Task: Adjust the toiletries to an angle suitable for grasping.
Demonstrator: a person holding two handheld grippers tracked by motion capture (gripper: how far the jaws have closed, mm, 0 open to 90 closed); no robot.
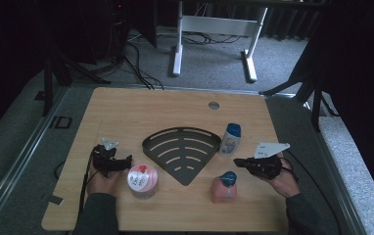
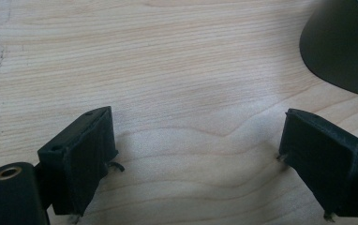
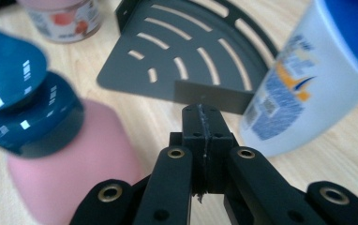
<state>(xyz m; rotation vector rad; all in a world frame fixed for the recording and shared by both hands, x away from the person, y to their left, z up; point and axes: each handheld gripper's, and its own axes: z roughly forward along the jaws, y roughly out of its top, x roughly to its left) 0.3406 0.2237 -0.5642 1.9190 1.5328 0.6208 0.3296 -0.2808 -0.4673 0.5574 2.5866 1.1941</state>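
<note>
Wooden table, labels too blurry for me to read. Right claw pinched closed on nothing between pink bottle and white bottle, near the rack; left claw open by the jar.

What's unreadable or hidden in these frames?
- Label print on the white bottle with blue cap: blurred in the right gripper view, too small in the high view.
- Pink pump bottle with dark blue top: blurred, cut off by the left edge of the right gripper view.
- Dark grey slotted corner shelf: cut off by the left gripper view's corner.
- Pink-lidded jar: lid print too small in the high view.
</note>
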